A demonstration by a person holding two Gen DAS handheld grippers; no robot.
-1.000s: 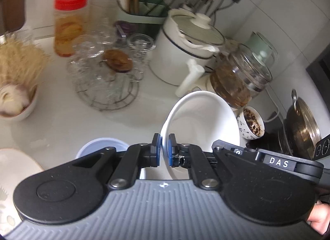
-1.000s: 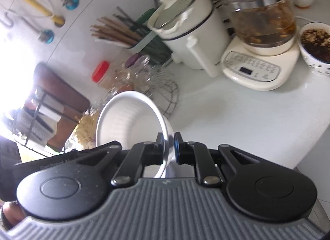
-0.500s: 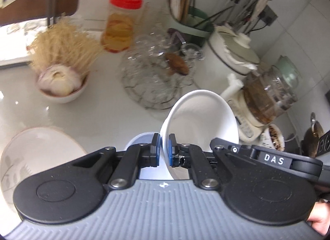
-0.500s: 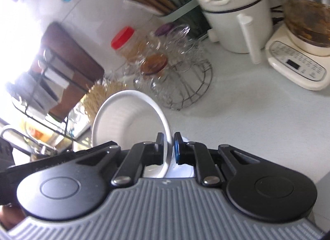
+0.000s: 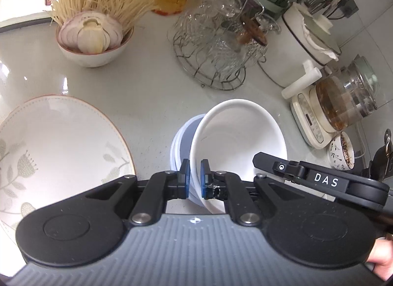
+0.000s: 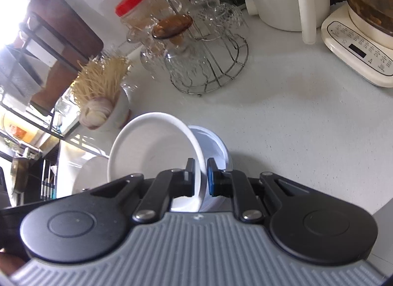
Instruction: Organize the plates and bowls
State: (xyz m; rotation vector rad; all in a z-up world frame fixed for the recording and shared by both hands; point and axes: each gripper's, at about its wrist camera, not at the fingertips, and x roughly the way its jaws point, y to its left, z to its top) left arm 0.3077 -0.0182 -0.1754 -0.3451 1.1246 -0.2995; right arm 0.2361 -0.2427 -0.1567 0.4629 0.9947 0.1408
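A white bowl (image 5: 238,138) is held by both grippers on opposite sides of its rim. My left gripper (image 5: 195,179) is shut on its near rim. My right gripper (image 6: 201,178) is shut on the same white bowl (image 6: 152,148). The bowl hangs tilted just above a pale blue bowl (image 5: 183,141) on the counter, which also shows in the right wrist view (image 6: 213,143). A large white plate with a leaf pattern (image 5: 59,143) lies on the counter to the left.
A bowl of garlic, onion and dry noodles (image 5: 94,40) stands at the back left. A wire rack of glasses (image 5: 218,47), a white pot (image 5: 304,40), a glass kettle on its base (image 5: 343,104) and a small cup (image 5: 342,150) stand behind and right.
Both grippers have carried the white bowl leftward and lower along the counter, to just over the pale blue bowl. The patterned plate and the garlic bowl have come closer.
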